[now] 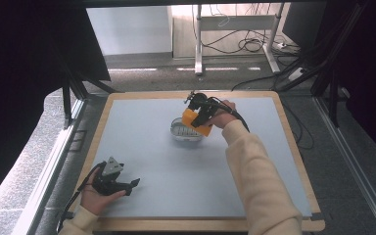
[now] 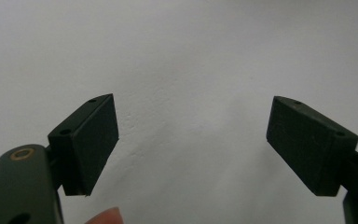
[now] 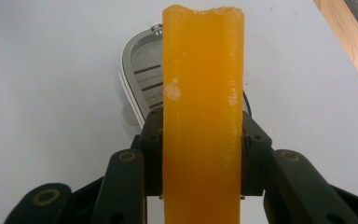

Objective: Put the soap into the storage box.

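Holding an orange block [image 1: 192, 120] in my right gripper [image 1: 199, 116], I have it hanging over a small metal dish [image 1: 183, 132] that sits a little past the middle of the grey table [image 1: 176, 186], toward the far edge. From the right gripper view the jaws are clamped on the block [image 3: 203, 116] from both sides, low on its length, and it runs straight up between them with a ragged top end and a couple of pale scuffs on its face. Behind it there I see the dish [image 3: 140, 79], shiny, with dark slots across its floor and a rounded rim; the block covers much of it, and I cannot tell whether the two touch. A strip of the table's wooden border [image 3: 349, 32] shows at the upper right of that view. My left gripper [image 1: 126, 185] rests low at the near left of the table, well apart from the dish, in my left hand [image 1: 95, 198], with its grey plate [image 1: 111, 166] on top and its cable trailing back toward me. In the left gripper view its jaws stand wide apart with nothing between them but bare table [image 2: 191, 70], and a fingertip [image 2: 106, 217] pokes in at the bottom edge
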